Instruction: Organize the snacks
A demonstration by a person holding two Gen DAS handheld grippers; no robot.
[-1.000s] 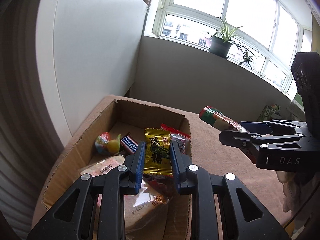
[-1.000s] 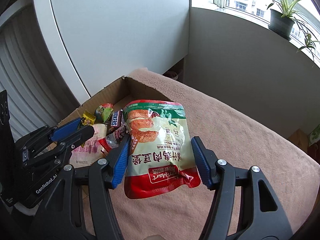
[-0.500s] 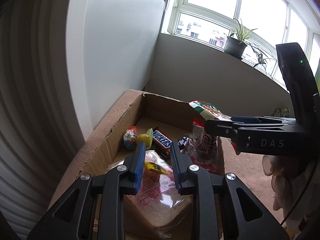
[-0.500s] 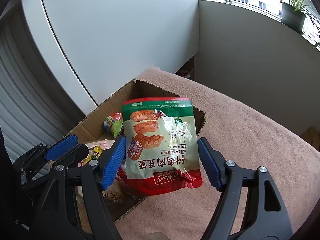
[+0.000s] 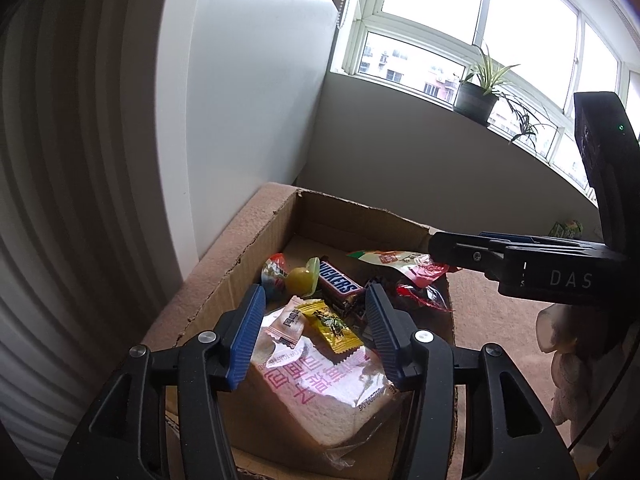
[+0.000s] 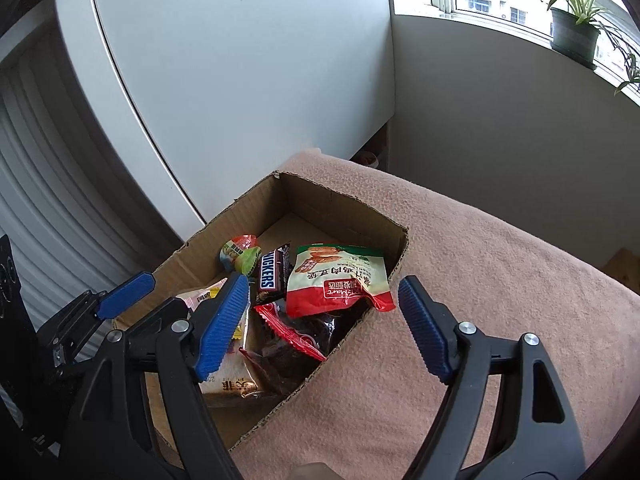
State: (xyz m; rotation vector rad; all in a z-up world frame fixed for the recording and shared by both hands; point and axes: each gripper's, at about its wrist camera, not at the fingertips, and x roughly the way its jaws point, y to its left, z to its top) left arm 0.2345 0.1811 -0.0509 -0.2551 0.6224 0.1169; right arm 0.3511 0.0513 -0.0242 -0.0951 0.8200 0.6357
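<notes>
An open cardboard box [image 6: 344, 204] sits on a pink-brown cloth [image 6: 500, 280] and holds several snacks. The red, white and green pouch [image 6: 338, 278] lies in the box on top of a dark red-edged packet [image 6: 296, 328]. My right gripper [image 6: 322, 320] is open and empty above the box's right wall. My left gripper [image 5: 314, 336] is open and empty over the box. Below it lie a small yellow packet [image 5: 330, 326] and a bread pack [image 5: 320, 392]. A Snickers bar [image 5: 338, 284] and a round candy [image 5: 276, 274] lie further in.
A white panel [image 6: 240, 80] stands close behind the box on the left. A grey wall under a window sill carries a potted plant [image 5: 476, 96]. The right gripper's black body [image 5: 540, 276] reaches over the box's right side in the left wrist view.
My right gripper opened and the pouch dropped into the box. My left gripper let go of the yellow packet, which now lies on the bread pack, and opened wide.
</notes>
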